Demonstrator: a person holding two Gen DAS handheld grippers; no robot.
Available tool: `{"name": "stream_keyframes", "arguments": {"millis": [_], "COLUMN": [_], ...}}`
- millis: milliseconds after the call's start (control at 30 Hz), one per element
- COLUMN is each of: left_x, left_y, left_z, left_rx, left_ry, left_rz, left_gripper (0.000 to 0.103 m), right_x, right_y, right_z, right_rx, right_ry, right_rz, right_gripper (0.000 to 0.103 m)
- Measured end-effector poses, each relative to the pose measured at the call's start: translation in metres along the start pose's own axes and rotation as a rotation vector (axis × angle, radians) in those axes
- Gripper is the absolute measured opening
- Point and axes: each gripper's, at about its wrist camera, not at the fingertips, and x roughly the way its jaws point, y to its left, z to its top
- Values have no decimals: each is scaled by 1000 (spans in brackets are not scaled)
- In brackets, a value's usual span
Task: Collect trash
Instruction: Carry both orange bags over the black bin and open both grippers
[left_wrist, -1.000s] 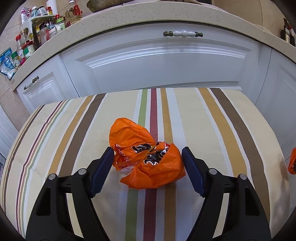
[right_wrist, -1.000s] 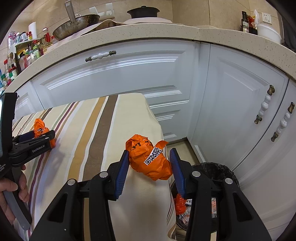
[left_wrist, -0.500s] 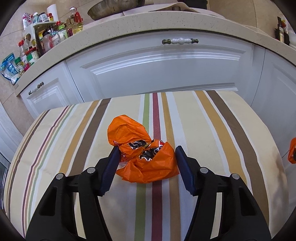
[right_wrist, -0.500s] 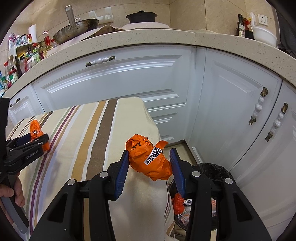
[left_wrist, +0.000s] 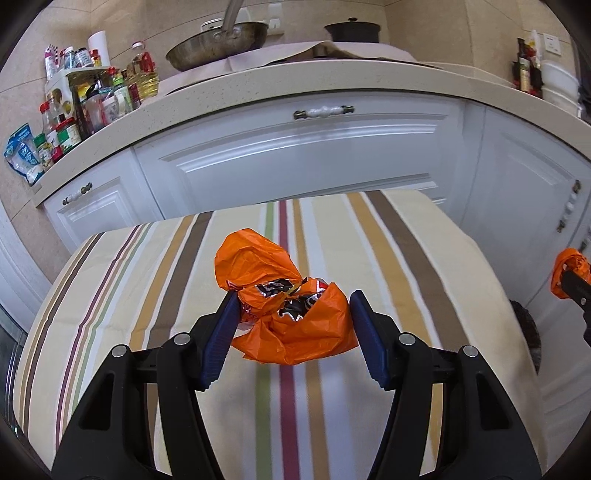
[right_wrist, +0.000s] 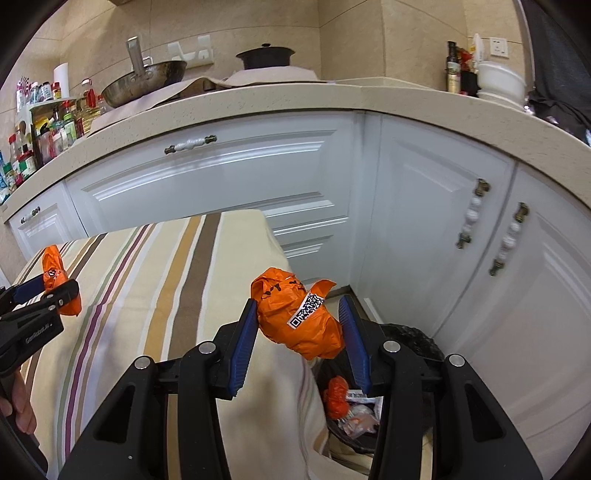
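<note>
Above the striped counter (left_wrist: 406, 258), the left gripper (left_wrist: 290, 321) clamps a crumpled orange wrapper (left_wrist: 280, 295); the right gripper (right_wrist: 299, 325) grips another orange wad (right_wrist: 295, 314), nearer the trash bin (right_wrist: 413, 339) low to its right.

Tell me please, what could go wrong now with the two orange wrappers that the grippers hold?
The right gripper holds its orange wrapper beside the trash bin, over the table edge; released here, it may miss. The left gripper pinches a loose crumpled wrapper above the striped tablecloth; thin plastic may slip out on the way.
</note>
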Motion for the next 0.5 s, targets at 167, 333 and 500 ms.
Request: {"name": "stream_keyframes", "arguments": {"millis": [167, 333, 500], "left_x": [-23, -46, -64], "left_y": [-25, -61, -103], "left_z": [-10, -17, -23], "left_rx": [30, 88, 149], "left_ry": [-6, -31, -48], "left_rz": [-60, -121, -182], "left_gripper": [59, 59, 59], "right_x": [-22, -44, -62], "right_y": [-19, -46, -77], "right_z": [-10, -23, -35], "right_rx": [23, 62, 105], "right_ry": [-12, -22, -31], "right_rz": [-36, -81, -133], "right_gripper": [45, 45, 45]}}
